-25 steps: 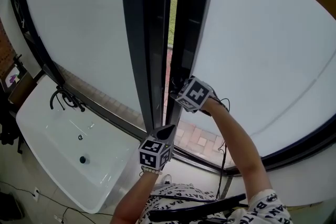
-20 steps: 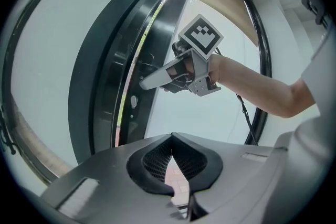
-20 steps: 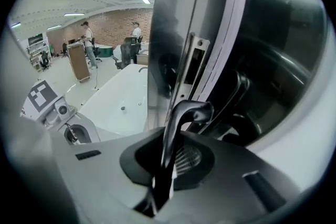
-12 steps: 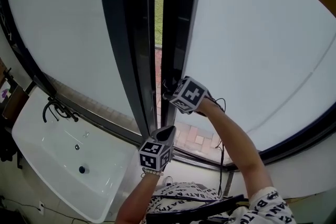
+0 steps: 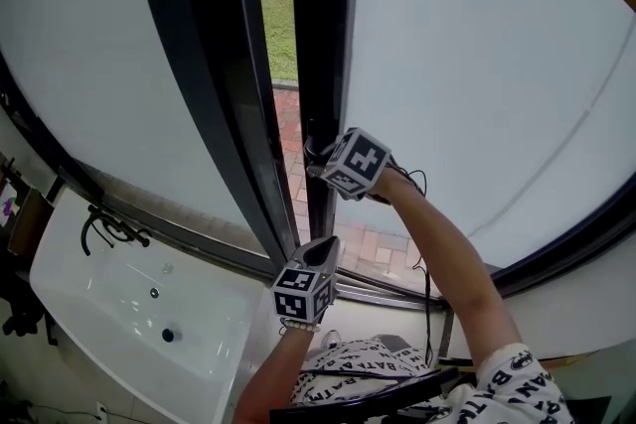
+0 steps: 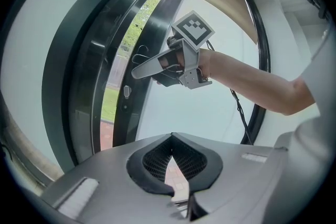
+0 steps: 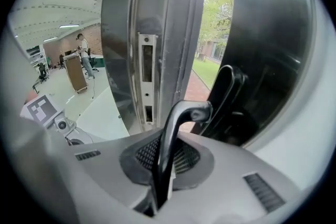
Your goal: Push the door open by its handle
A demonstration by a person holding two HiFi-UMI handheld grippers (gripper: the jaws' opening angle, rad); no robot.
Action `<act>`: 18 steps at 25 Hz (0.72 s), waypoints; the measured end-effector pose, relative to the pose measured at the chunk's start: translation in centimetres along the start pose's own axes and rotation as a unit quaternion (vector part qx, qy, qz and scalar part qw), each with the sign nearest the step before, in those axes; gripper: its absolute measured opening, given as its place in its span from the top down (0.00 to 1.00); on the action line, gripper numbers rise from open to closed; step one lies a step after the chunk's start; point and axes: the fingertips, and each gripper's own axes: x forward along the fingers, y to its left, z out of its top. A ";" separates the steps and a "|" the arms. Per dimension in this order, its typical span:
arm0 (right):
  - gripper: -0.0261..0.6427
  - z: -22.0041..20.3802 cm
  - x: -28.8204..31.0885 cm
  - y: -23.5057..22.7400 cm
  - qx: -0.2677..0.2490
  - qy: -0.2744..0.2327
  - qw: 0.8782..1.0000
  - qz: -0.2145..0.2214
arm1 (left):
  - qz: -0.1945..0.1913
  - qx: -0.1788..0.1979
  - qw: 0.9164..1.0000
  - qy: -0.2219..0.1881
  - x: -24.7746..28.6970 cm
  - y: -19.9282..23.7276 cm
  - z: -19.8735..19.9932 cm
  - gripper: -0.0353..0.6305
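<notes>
Grey right claw [image 7: 159, 176] pinches the curved black handle [image 7: 181, 123] on the dark edge of the frosted glass door [image 5: 477, 65], a firm hold from which the arm can likely drive the door outward. The door stands ajar, grass [image 5: 283, 25] and brick paving [image 5: 378, 253] showing through the gap. The left claw [image 5: 323, 251], pressed together and empty, hangs low by the frame, apparently kept clear.
</notes>
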 end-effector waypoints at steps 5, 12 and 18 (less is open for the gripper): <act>0.94 -0.3 0.8 -3.0 0.019 -0.001 1.000 -0.002 | -0.009 -0.001 1.000 0.018 1.8 0.5 -0.5 0.97; 0.94 0.0 1.4 -5.5 0.041 -0.005 0.999 -0.006 | -0.005 0.002 0.999 0.040 3.2 0.9 -1.3 0.97; 0.94 1.2 0.7 -11.1 0.054 -0.006 0.998 -0.016 | -0.004 -0.004 0.999 0.052 6.1 0.9 0.9 0.97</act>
